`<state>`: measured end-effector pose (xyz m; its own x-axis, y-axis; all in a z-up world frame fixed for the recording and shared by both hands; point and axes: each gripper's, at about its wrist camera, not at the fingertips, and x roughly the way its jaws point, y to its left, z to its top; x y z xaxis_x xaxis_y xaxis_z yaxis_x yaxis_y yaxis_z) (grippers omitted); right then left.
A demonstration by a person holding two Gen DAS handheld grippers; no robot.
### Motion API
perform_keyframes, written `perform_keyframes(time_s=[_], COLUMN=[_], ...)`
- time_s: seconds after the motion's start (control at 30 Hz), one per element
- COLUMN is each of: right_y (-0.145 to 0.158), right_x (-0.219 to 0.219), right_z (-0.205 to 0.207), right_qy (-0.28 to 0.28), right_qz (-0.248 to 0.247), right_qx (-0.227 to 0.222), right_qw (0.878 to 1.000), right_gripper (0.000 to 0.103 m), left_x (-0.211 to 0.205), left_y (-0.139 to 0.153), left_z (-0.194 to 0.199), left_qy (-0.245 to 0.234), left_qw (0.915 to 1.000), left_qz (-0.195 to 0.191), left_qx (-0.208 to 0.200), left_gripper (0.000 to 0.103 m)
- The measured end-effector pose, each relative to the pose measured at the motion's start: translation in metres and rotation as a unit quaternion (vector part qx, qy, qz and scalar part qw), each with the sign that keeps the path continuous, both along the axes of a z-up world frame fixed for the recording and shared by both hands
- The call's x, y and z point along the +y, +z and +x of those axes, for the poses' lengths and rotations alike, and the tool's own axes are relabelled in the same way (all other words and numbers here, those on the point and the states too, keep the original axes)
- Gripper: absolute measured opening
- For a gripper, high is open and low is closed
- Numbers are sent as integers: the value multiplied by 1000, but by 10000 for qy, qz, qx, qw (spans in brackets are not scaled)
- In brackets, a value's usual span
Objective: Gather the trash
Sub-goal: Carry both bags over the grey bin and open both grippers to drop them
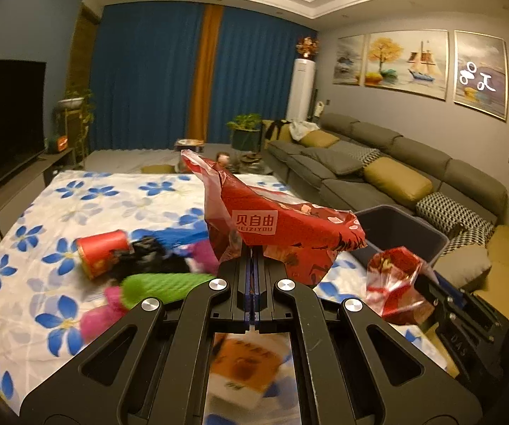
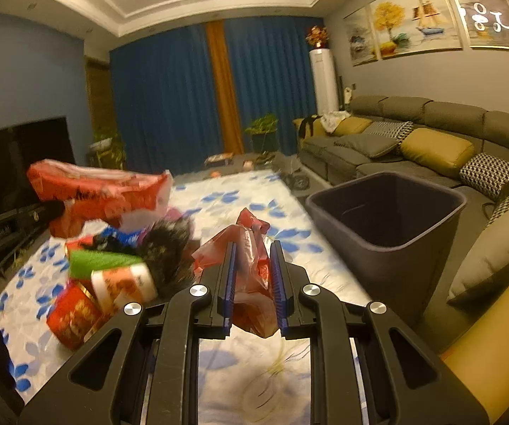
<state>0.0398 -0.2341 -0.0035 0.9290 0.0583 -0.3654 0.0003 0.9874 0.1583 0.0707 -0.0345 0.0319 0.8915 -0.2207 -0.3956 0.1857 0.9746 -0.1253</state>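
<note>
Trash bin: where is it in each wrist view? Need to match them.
Left wrist: trash bin sits right of centre, partly hidden behind the red wrapper.
Right wrist: trash bin stands right of centre, whole open rim in view.
Shared landmark: the orange curtain strip.
</note>
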Motion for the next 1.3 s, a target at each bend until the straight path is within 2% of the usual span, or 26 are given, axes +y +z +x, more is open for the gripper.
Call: perform_keyframes(time_s=[0.4,0.73,0.87,1.3], right_y=[27,38,36,28], right_x=[-73,-130,-136,-157], right_z=[12,36,46,73], right_qy=[-858,-1384,-1466,-1444], right_qz=[-135,-182,-289,-156], right_qx=[-541,-757,-788,-641], right_qw=[9947,9873,9856,9873], right_gripper=[19,19,19,19], left_x=[-93,-178,-195,-221], left_y=[12,4,-3,-23], left_z=[29,69,91,131], left_qy=[-561,-982,-1057,-1181], left_qw=[9984,9951,9944,9922], left_qz=[3,73,53,71], left_qx=[-45,-95,23,392], left_gripper=[0,0,0,0])
